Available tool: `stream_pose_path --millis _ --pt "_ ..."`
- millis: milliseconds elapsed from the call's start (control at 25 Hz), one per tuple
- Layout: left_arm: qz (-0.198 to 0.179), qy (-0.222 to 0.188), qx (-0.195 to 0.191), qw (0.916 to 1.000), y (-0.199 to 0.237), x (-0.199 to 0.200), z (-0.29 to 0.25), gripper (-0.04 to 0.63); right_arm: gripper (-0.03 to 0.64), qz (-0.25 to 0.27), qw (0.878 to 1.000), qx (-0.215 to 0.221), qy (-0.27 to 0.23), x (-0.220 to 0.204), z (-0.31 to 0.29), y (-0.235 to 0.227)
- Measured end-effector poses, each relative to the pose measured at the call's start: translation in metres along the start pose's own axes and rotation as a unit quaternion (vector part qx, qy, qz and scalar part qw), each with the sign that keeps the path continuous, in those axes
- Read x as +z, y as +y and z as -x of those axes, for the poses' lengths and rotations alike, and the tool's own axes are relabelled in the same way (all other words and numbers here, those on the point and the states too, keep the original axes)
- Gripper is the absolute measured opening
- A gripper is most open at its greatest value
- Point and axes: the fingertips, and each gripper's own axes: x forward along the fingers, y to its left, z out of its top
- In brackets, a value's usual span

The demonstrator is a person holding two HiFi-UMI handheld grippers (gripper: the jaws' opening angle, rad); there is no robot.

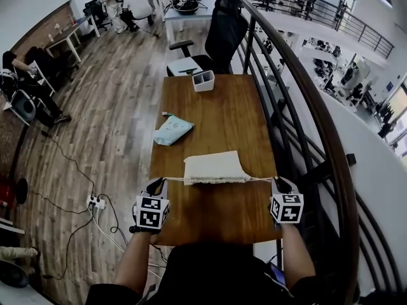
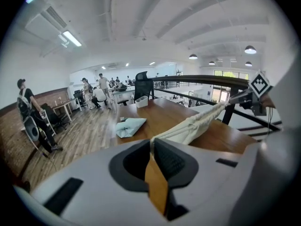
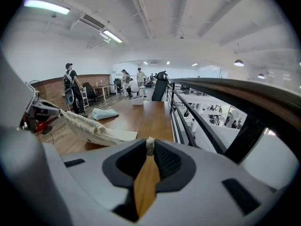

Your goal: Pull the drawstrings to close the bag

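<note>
Cream cotton, soft and limp: in the head view the bag [image 1: 215, 168] lies on the wooden table [image 1: 216, 107] between our two sets of fingers, its puckered mouth edge on the line joining them. The left gripper [image 1: 156, 186] and right gripper [image 1: 280, 184] each stand just off one end of that edge, the left drawstring [image 1: 175, 179] and right drawstring [image 1: 262, 180] running taut into them. In the left gripper view our jaws are pressed together on the thin cord, and the bunched cloth stretches straight ahead from the fingertips toward the other gripper. In the right gripper view the jaws likewise pinch a short stub of cord at their tips, with the bag off to the fingers' left. We judge the bag light enough to slide across the wood if one side pulls harder, so an even outward pull suits it. The cord looks thin and could slip through the pads; a firm hold close to its end seems best.
</note>
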Motion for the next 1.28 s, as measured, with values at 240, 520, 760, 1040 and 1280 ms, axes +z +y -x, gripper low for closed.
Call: stream_pose_path --millis 240,520,760,1040,1280 --pt "0.008 0.001 0.017 0.9998 0.003 -0.001 0.000 0.038 0.048 0.005 1.000 -0.006 -0.003 0.002 0.001 0.000" --pt "0.007 -0.007 0.019 0.9998 0.004 0.000 0.004 0.037 0.048 -0.002 1.000 0.000 -0.012 0.008 0.003 0.001" --pt "0.028 -0.012 0.028 0.9991 0.024 0.000 0.006 0.037 0.044 -0.007 1.000 -0.018 -0.015 0.008 0.001 -0.017" --pt "0.033 0.004 0.041 0.9986 0.026 -0.014 0.006 0.037 0.040 0.014 0.999 -0.030 -0.008 0.002 0.000 -0.017" --pt "0.011 0.004 0.048 0.9988 0.030 -0.009 0.009 0.037 0.038 0.014 0.999 -0.033 -0.012 0.007 0.002 -0.016"
